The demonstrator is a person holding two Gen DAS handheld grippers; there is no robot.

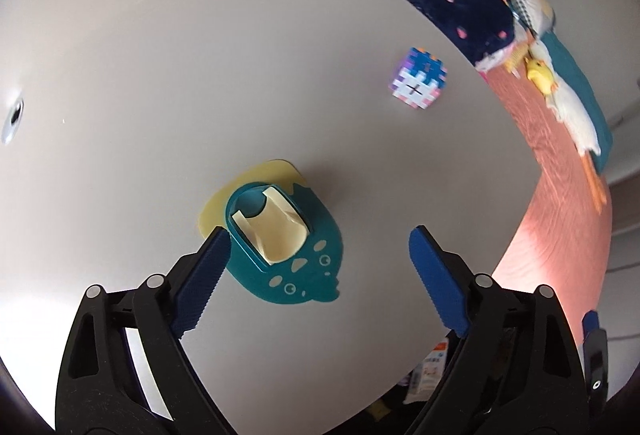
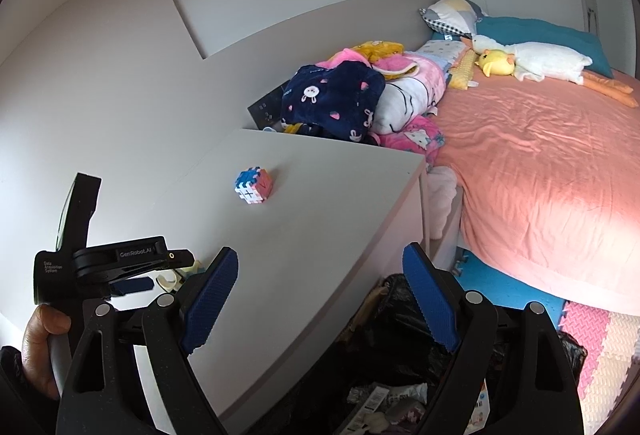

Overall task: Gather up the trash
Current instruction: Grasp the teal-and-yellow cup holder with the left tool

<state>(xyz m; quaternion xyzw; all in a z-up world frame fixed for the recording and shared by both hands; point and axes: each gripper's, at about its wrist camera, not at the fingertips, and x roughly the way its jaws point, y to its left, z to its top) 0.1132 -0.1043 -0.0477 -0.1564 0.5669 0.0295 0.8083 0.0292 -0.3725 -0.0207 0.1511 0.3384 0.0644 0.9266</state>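
A teal fish-shaped holder (image 1: 298,267) lies on the white table (image 1: 160,83), with a pale yellow crumpled paper (image 1: 278,231) in its cup and a yellow sheet (image 1: 240,191) under it. My left gripper (image 1: 318,241) is open just above it, its left finger beside the cup. My right gripper (image 2: 320,263) is open and empty, held over the table's front edge and a black trash bag (image 2: 400,391) with wrappers in it. In the right wrist view the left gripper's body (image 2: 112,263) shows at the left.
A multicoloured puzzle cube (image 1: 418,79) (image 2: 254,185) sits on the table. A bed (image 2: 540,163) with pink cover, piled clothes (image 2: 340,99) and plush ducks (image 2: 532,63) stands to the right. Foam floor mats (image 2: 600,335) lie below.
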